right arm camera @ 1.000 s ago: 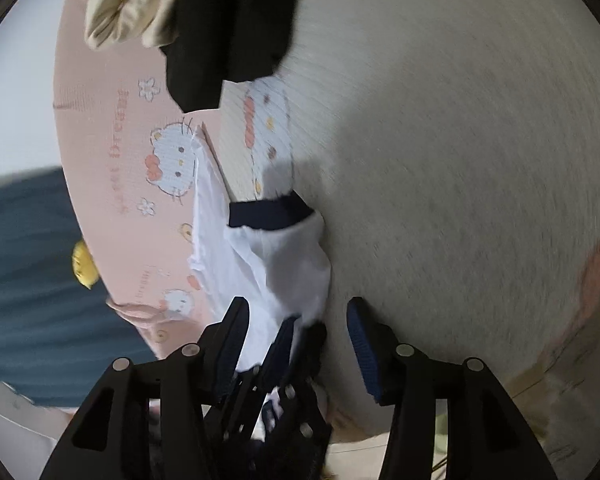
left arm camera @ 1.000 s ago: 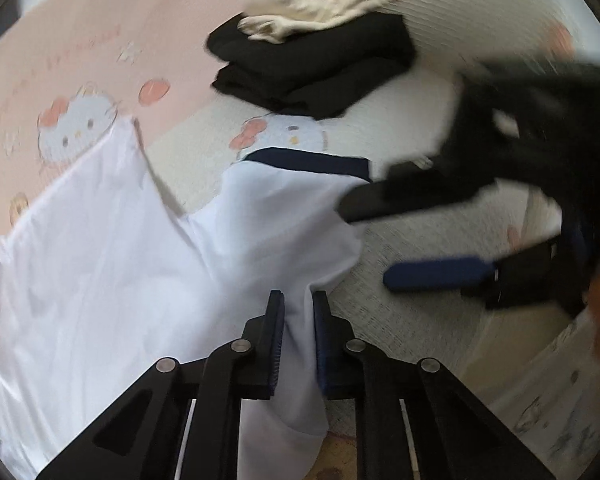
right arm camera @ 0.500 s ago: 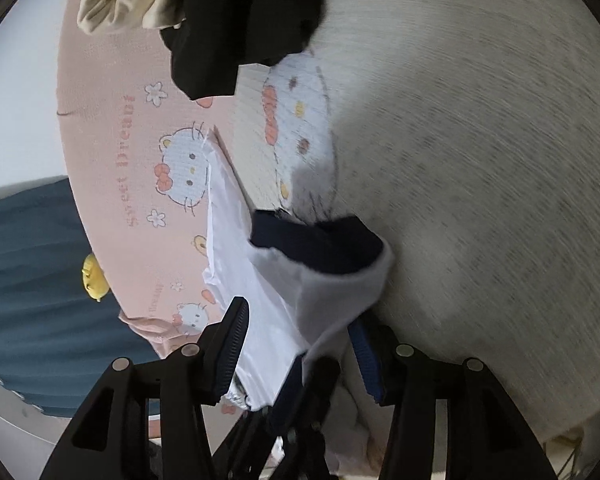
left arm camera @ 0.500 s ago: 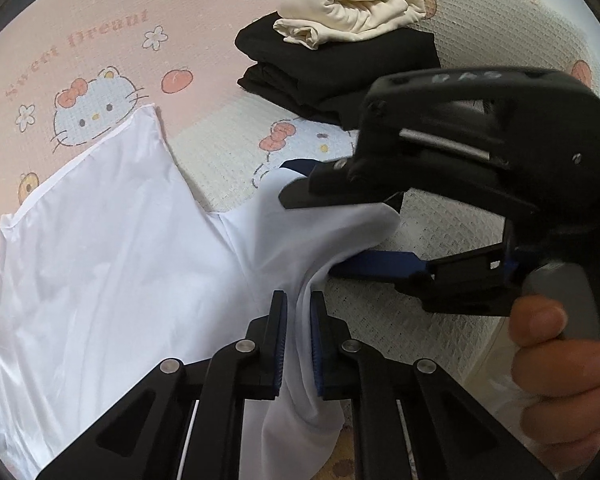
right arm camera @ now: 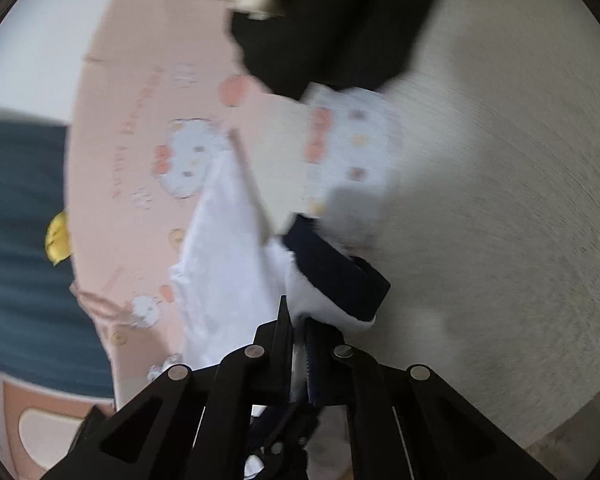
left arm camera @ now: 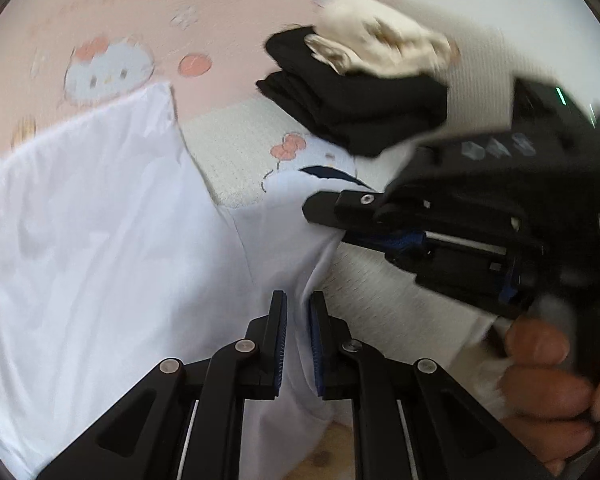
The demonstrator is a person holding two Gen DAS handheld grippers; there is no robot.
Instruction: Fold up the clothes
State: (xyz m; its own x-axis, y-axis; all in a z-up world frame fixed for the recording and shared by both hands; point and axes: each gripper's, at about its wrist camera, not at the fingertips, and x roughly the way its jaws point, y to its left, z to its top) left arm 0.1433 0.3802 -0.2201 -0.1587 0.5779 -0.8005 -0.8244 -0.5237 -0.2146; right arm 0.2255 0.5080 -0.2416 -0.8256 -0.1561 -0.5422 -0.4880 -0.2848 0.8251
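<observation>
A pink cartoon-cat bedsheet (left arm camera: 112, 32) is seen spread over the bed, with a cream waffle-weave blanket (right arm camera: 500, 184) and a small yellow object (right arm camera: 57, 237) beside it.

White shirt (left arm camera: 100, 240): thin smooth cloth, faint sheen, dark navy cuff band (right arm camera: 336, 276). Bedspread (left arm camera: 236, 160): matt cloth, rough waffle weave in the cream part, printed pink part smoother. Black folded garments (left arm camera: 360, 108): matt, dense cloth. Cream garment (left arm camera: 384, 52) on top: soft, crumpled cloth. Left gripper (left arm camera: 298, 344), right gripper (right arm camera: 298, 344): matt black plastic, silvery metal rivets, ribbed blue pads.
</observation>
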